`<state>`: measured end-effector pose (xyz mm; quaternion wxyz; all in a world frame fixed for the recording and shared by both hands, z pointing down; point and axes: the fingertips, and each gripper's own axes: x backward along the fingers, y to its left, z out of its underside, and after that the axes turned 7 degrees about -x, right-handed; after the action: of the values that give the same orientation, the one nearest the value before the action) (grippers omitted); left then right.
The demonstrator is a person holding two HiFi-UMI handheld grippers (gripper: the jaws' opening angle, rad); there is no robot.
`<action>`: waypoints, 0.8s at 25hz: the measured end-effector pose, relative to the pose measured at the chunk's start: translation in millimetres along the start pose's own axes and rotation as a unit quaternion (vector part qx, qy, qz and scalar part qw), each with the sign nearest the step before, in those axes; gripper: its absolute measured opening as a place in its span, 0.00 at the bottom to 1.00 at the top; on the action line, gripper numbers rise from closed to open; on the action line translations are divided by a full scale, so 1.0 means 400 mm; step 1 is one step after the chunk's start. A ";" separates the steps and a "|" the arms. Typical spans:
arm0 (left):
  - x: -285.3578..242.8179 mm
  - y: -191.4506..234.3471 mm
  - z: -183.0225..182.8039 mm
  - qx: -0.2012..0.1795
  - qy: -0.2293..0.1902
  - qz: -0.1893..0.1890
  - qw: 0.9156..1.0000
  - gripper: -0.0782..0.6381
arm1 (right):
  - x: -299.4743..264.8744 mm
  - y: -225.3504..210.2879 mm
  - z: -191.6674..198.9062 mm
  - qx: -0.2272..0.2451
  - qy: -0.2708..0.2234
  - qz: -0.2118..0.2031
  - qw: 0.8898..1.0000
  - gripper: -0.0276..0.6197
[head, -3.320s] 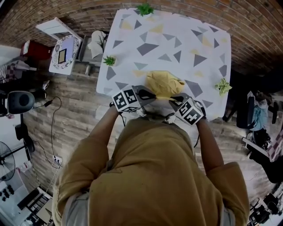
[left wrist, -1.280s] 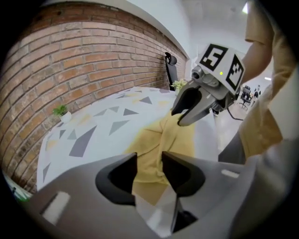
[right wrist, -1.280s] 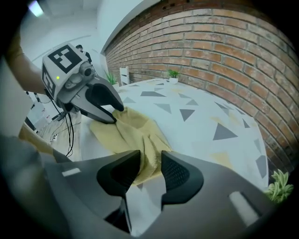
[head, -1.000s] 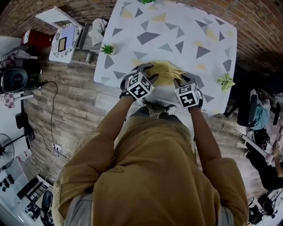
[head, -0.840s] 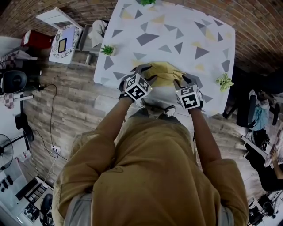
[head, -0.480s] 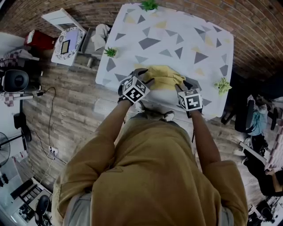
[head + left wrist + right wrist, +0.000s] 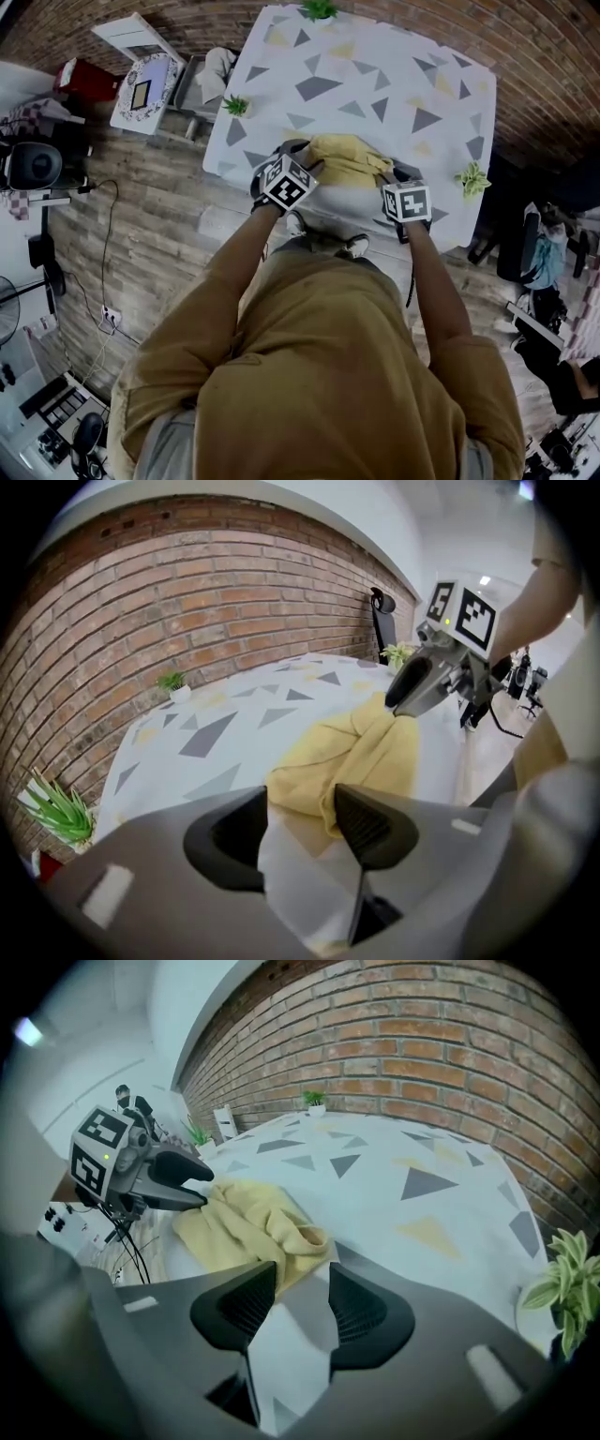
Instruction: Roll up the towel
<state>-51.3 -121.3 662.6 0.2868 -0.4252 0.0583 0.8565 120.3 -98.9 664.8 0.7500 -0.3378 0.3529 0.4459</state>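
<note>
Head view: from above the person's shoulders, looking steeply down on the worktop (image 7: 356, 75), with the yellow towel (image 7: 345, 161) small and far below. Left gripper view: low and very near the towel's left end, facing along it toward the right gripper (image 7: 401, 703). Right gripper view: low and near the towel's other end, facing back toward the left gripper (image 7: 204, 1185). All three views share the towel. Both gripper views share the brick wall (image 7: 187, 583) behind it.
</note>
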 end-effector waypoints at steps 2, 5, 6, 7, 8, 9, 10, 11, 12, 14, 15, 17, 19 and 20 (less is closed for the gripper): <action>-0.005 0.001 -0.003 0.005 -0.001 -0.001 1.000 0.45 | -0.004 -0.002 0.001 0.009 0.003 0.003 1.000 0.29; 0.002 0.019 -0.005 0.028 -0.008 -0.011 1.000 0.47 | -0.002 -0.008 -0.002 0.004 -0.001 0.002 1.000 0.29; 0.006 0.024 -0.004 0.034 -0.010 -0.014 0.999 0.48 | -0.003 -0.009 -0.001 0.000 -0.002 0.001 1.000 0.29; 0.007 0.026 -0.003 0.036 -0.010 -0.015 0.999 0.48 | -0.004 -0.010 0.000 -0.001 -0.002 0.000 1.000 0.29; 0.006 0.022 -0.001 0.033 -0.008 -0.015 0.999 0.48 | -0.006 -0.009 0.002 0.000 -0.001 0.001 1.000 0.29; 0.003 0.017 0.002 0.028 -0.005 -0.013 1.000 0.48 | -0.008 -0.008 0.004 0.002 0.000 0.002 1.000 0.29; 0.000 0.013 0.004 0.025 -0.003 -0.012 1.000 0.48 | -0.009 -0.006 0.004 0.005 0.001 0.002 1.000 0.29; 0.000 0.014 0.005 0.027 -0.004 -0.012 1.000 0.48 | -0.009 -0.005 0.004 0.007 0.001 0.001 1.000 0.29; 0.003 0.020 0.004 0.035 -0.009 -0.015 0.999 0.48 | -0.005 -0.004 0.001 0.008 -0.001 -0.002 1.000 0.29; 0.019 0.034 -0.006 0.053 -0.023 -0.023 0.998 0.48 | 0.008 -0.007 -0.005 0.007 -0.009 -0.007 1.000 0.29; 0.029 0.039 -0.009 0.057 -0.028 -0.027 0.998 0.48 | 0.017 -0.009 -0.007 0.008 -0.013 -0.009 1.000 0.29; 0.044 0.042 -0.007 0.055 -0.033 -0.032 0.997 0.48 | 0.034 -0.013 -0.009 0.012 -0.022 -0.012 1.000 0.29; 0.055 0.042 0.004 0.053 -0.035 -0.034 0.997 0.48 | 0.050 -0.014 -0.013 0.020 -0.031 -0.013 0.999 0.29; 0.063 0.041 0.007 0.055 -0.037 -0.036 0.997 0.48 | 0.056 -0.013 -0.016 0.026 -0.035 -0.014 0.999 0.29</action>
<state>-74.2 -122.6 642.8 0.3419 -0.3784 0.0791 0.8566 131.3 -96.3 643.8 0.7765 -0.3073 0.3328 0.4380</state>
